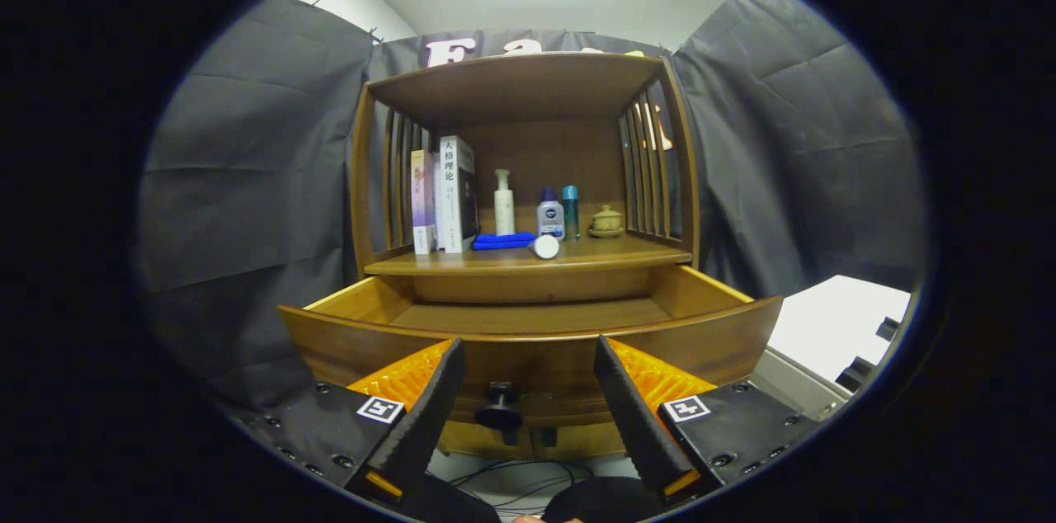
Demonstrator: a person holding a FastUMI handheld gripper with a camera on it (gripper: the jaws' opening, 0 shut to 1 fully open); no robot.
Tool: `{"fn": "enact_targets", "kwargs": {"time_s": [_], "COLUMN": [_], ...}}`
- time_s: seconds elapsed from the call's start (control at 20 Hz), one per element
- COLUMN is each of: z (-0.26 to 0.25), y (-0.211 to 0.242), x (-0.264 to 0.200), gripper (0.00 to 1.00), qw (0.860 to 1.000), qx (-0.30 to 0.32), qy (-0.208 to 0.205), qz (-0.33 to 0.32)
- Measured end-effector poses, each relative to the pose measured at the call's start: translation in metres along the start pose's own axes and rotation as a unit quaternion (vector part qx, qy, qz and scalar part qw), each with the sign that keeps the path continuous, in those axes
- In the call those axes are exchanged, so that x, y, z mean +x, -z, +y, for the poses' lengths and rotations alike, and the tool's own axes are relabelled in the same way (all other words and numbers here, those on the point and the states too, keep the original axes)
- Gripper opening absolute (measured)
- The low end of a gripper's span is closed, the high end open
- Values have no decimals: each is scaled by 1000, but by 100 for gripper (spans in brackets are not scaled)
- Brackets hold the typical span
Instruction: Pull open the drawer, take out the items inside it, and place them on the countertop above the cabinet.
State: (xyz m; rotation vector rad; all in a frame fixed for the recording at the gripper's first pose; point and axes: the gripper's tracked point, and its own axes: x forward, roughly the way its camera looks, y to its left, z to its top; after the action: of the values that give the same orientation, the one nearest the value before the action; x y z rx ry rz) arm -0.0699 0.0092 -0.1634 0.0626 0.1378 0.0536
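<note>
Gripper (528,358) with jaws apart, holding nothing, either side of the drawer (528,341) knob (500,412). The drawer stands pulled open below the counter (610,257), which carries books (445,193), bottles (551,215), a blue cloth (502,241) and a lying white bottle (544,247).

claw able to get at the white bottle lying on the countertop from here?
Probably yes. The claw is open, its fingers flanking the drawer knob. The white bottle lies at the countertop's front edge, nothing before it; the claw would only need lifting over the open drawer.
</note>
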Motion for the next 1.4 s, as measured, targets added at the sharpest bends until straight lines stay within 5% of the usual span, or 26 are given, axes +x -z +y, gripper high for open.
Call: {"fn": "enact_targets", "kwargs": {"time_s": [0.85, 1.4], "z": [3, 16], "y": [46, 37], "x": [51, 76], "gripper": [98, 98], "qw": [998, 999], "qx": [-12, -22], "qy": [41, 32], "qz": [37, 19]}}
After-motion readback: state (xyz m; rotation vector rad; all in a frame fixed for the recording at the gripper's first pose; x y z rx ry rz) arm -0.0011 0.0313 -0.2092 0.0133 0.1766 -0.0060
